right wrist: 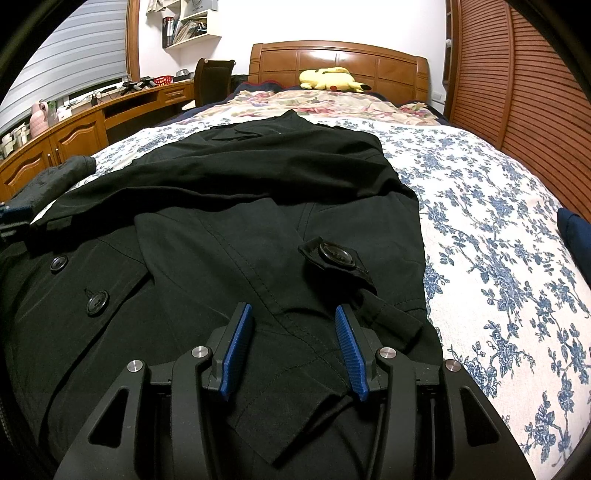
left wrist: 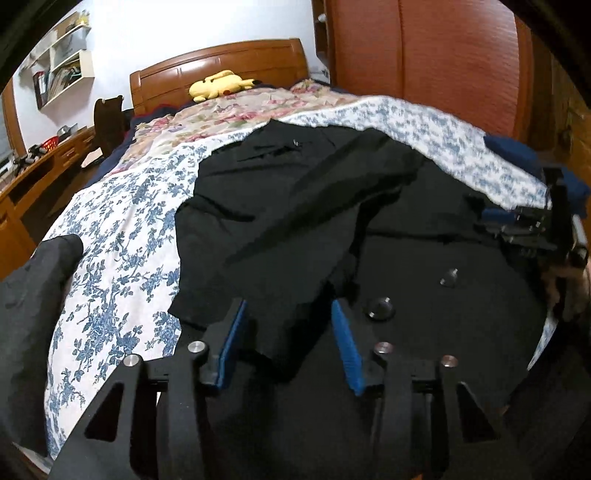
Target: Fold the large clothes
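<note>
Home bedroom: bed (right wrist: 480, 206) with wooden headboard (right wrist: 338, 55) (plush toy (right wrist: 328, 79) atop), desk (right wrist: 74, 129), wall shelves (right wrist: 192, 27).

I see a black coat (right wrist: 229, 229) with glossy black buttons (right wrist: 97, 297), spread over a white bedspread (right wrist: 491, 236) printed with blue flowers. Beyond it I make out a cream quilt (right wrist: 317, 101) with pink and green blooms, and a yellow plush toy (right wrist: 328, 79) against the orange-brown wooden headboard (right wrist: 369, 62). My grippers' pads (right wrist: 236, 354) are ribbed blue on black frames.
</note>
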The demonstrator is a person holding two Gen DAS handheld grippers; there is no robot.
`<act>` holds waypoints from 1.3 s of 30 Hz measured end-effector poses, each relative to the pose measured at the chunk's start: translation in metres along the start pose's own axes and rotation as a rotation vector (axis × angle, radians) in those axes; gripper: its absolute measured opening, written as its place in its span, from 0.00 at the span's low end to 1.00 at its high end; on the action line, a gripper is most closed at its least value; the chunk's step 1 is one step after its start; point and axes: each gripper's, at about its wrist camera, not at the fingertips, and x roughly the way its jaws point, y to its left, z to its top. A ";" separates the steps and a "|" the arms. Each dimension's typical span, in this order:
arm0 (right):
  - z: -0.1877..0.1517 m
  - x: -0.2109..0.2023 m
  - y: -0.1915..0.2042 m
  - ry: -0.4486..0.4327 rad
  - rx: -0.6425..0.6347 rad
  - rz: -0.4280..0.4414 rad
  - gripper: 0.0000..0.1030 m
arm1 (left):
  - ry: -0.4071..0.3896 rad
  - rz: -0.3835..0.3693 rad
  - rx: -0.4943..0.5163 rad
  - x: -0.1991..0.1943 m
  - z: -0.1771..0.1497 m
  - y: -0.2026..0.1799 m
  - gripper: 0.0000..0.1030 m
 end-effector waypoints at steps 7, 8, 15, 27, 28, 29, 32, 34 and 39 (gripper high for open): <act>0.000 0.000 0.000 0.000 0.000 0.000 0.47 | 0.002 0.022 0.031 -0.003 0.000 0.001 0.08; 0.000 0.000 0.000 0.000 0.000 0.000 0.47 | -0.011 0.021 0.024 -0.007 0.000 0.002 0.07; 0.000 0.000 0.000 0.000 0.001 0.001 0.47 | -0.076 -0.041 0.018 -0.045 0.009 -0.007 0.07; 0.015 -0.010 0.005 0.025 -0.043 -0.004 0.47 | -0.117 -0.078 -0.085 -0.062 -0.010 0.020 0.31; 0.020 -0.014 0.008 0.016 -0.051 0.004 0.47 | -0.121 -0.077 -0.097 -0.063 -0.012 0.025 0.34; 0.024 -0.017 0.011 0.010 -0.056 0.011 0.47 | -0.125 -0.077 -0.104 -0.065 -0.014 0.027 0.34; 0.043 -0.022 0.026 -0.002 -0.093 0.039 0.47 | -0.128 -0.079 -0.126 -0.066 -0.023 0.040 0.36; 0.057 -0.021 0.038 -0.007 -0.115 0.061 0.47 | -0.124 -0.079 -0.139 -0.066 -0.028 0.048 0.36; 0.092 0.004 0.064 0.006 -0.148 0.133 0.47 | -0.115 -0.055 -0.158 -0.064 -0.036 0.060 0.36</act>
